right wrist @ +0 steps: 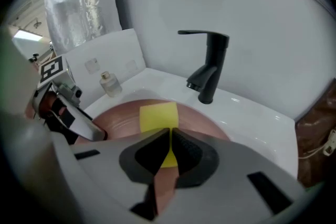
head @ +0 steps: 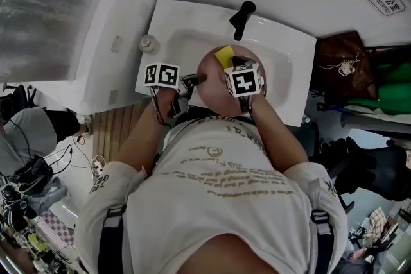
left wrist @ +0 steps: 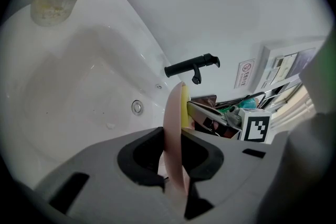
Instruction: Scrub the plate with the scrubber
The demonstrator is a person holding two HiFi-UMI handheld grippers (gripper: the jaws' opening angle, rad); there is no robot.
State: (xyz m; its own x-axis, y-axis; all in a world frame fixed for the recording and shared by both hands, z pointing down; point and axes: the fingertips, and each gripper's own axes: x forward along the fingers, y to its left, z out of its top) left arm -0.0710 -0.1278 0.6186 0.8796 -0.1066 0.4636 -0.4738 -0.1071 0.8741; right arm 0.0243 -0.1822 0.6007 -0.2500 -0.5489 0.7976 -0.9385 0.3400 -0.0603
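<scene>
head view: high above sink (head: 290,56), steeply down | gripper views: close over sink, both facing tap (left wrist: 191,66) | shared: tap

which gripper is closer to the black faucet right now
Right. The right gripper, shut on the yellow scrubber, sits over the plate just in front of the faucet; the left gripper clamps the plate's left rim, farther away.

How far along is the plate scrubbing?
Done: the left gripper clamps the pink plate by its rim over the sink, and the right gripper grips the yellow scrubber. In hand: the scrubber lies against the plate's face. Left: the scrubbing itself. I see no suds or running water, so I cannot tell how clean it is.
</scene>
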